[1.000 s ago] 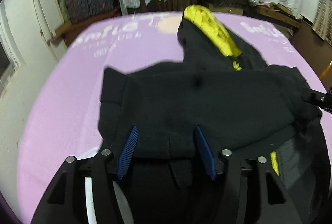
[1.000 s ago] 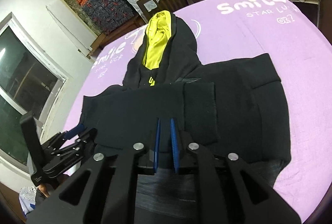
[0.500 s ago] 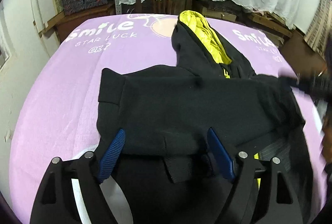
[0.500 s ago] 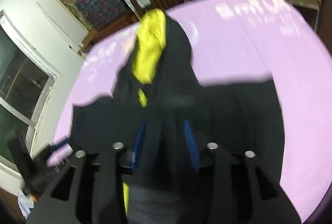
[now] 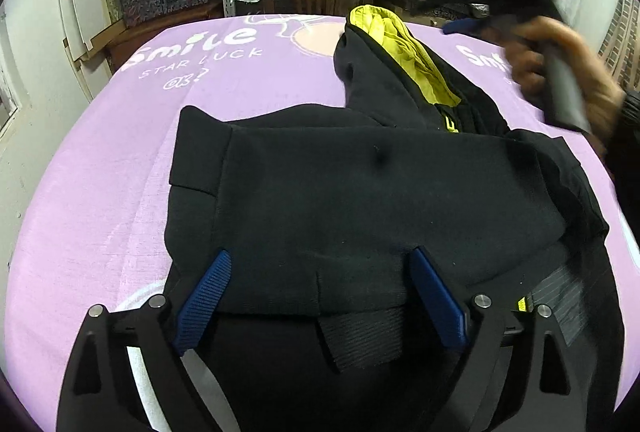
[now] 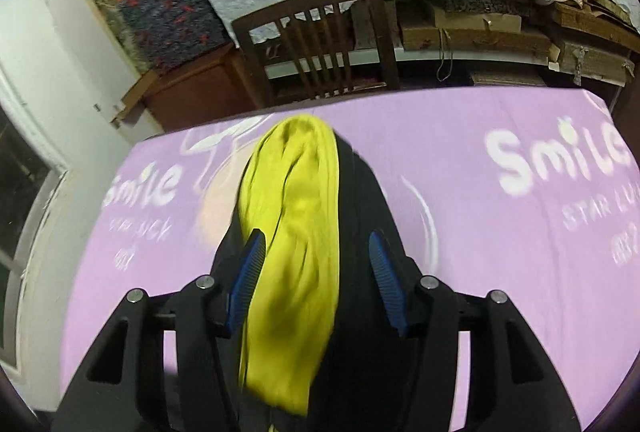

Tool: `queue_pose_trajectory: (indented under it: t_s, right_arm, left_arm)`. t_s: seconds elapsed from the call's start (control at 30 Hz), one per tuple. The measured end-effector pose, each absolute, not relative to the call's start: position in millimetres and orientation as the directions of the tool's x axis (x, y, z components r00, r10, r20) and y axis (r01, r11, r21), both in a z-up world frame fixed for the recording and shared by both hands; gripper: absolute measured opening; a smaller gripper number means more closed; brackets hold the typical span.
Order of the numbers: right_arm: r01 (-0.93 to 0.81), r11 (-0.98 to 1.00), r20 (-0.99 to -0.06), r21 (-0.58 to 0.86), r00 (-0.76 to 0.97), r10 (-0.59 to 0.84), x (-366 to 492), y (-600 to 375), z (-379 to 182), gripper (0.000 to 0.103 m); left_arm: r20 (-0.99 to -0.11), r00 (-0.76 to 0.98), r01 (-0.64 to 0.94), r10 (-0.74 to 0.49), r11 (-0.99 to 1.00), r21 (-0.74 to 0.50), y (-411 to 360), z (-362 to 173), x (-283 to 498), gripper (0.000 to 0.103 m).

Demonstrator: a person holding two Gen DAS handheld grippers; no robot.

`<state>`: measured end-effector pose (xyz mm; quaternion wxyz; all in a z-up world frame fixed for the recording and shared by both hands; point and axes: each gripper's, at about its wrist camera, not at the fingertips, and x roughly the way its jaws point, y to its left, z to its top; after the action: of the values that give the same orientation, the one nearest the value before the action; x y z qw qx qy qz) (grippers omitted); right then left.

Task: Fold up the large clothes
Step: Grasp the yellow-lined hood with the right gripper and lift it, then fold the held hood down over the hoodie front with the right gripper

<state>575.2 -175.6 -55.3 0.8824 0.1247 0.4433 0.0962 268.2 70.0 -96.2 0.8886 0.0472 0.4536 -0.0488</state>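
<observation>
Hoodie (image 5: 360, 199) folded mid-frame; left gripper (image 5: 320, 296) jaws just opened wide, releasing the hem; right gripper (image 6: 316, 284), jaws just parted and gripping nothing, straddled hood (image 6: 296, 211) at centre, prob. to fold it.

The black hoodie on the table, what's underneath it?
Under the black hoodie lies a purple cloth printed with white "Smile" lettering. The table itself is fully covered by that cloth, and anything beneath the hoodie's body is hidden.

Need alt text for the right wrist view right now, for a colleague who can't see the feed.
The right gripper, whose jaws have just been opening, hangs open over the yellow-lined hood of a black hoodie, its blue pads either side of it without pressing. The hoodie lies on a purple printed cloth; beyond stand a wooden chair and stacked boxes under white lace.
</observation>
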Motion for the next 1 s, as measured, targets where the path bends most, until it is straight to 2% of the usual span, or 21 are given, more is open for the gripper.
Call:
queue_pose_trajectory:
  t_s: [0.3,0.33,0.37,0.47,0.7,1.0]
  right_arm:
    - [-0.003,0.969,-0.802,0.246,0.561,0.205,657,-162,-113,0.053]
    - [-0.006,0.969,-0.797,0.248,0.567,0.207,659,-162,-113,0.045]
    - [-0.018,0.968,-0.794,0.251,0.568,0.216,660,-163,-110,0.019]
    - [-0.062,0.965,-0.754,0.256,0.612,0.239,649,-161,-86,0.013]
    - [-0.159,0.957,-0.676,0.242,0.681,0.284,589,-159,-15,0.012]
    - [-0.272,0.949,-0.607,0.159,0.732,0.311,458,-158,46,0.012]
  left_arm:
    - [-0.812,0.581,0.134,-0.056,0.991,0.028,70,-96,270,0.095]
    - [-0.811,0.582,0.135,-0.061,0.991,0.022,70,-96,270,0.095]
    - [-0.81,0.582,0.135,-0.065,0.991,0.017,71,-96,270,0.095]
    - [-0.808,0.585,0.137,-0.078,0.991,0.003,72,-95,270,0.094]
    - [-0.795,0.599,0.132,-0.095,0.991,-0.019,75,-91,268,0.093]
    - [-0.734,0.673,0.129,-0.09,0.992,-0.002,76,-70,248,0.093]
